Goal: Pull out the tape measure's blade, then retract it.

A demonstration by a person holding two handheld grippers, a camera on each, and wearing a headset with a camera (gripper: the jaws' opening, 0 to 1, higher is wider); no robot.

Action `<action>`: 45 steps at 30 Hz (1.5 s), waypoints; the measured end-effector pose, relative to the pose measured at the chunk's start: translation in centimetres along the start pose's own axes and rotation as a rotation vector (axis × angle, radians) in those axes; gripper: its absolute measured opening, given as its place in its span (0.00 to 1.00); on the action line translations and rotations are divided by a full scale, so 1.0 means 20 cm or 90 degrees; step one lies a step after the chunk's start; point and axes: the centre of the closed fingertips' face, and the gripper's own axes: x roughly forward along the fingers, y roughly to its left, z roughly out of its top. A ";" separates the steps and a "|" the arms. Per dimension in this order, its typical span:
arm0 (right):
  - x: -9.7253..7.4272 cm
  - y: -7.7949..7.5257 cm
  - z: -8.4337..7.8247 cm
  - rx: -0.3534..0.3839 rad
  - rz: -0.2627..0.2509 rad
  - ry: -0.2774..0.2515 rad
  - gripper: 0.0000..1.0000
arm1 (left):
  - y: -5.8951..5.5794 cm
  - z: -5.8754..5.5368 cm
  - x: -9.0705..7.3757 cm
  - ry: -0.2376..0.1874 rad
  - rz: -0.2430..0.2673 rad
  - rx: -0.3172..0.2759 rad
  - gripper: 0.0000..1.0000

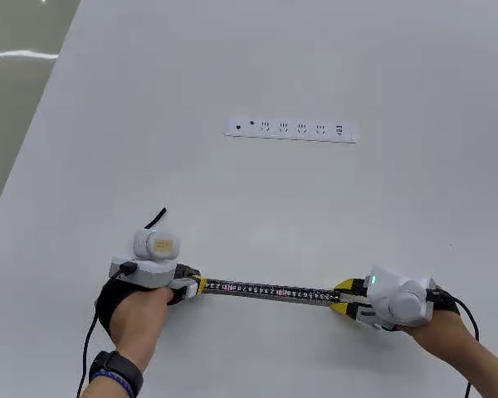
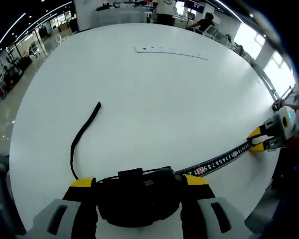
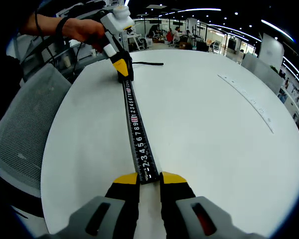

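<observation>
The tape measure case (image 2: 139, 204) is clenched in the left claw (image 2: 139, 181), the blade (image 3: 137, 130) pinched at its tip in the right claw (image 3: 149, 178) — thin steel, judged springy, best gripped there.

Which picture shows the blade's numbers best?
The right gripper view: the blade runs up its middle, numbers big and readable. In the head view the blade is a thin strip with tiny numbers; in the left gripper view the blade is a short curved stretch leaving the case.
</observation>
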 end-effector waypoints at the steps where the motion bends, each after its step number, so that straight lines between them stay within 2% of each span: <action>1: 0.00 0.00 0.00 0.000 0.000 -0.001 0.14 | 0.00 0.00 0.00 0.002 0.002 0.000 0.65; 13: 0.07 0.03 0.09 -0.012 0.009 -0.011 0.14 | 0.01 0.00 0.00 -0.003 0.017 0.010 0.64; 41: 0.14 0.06 0.17 -0.028 0.010 -0.022 0.14 | 0.01 0.00 0.00 -0.006 0.016 0.007 0.64; 45: 0.17 0.07 0.21 -0.028 0.013 -0.029 0.14 | 0.01 0.00 0.00 -0.007 0.016 0.007 0.64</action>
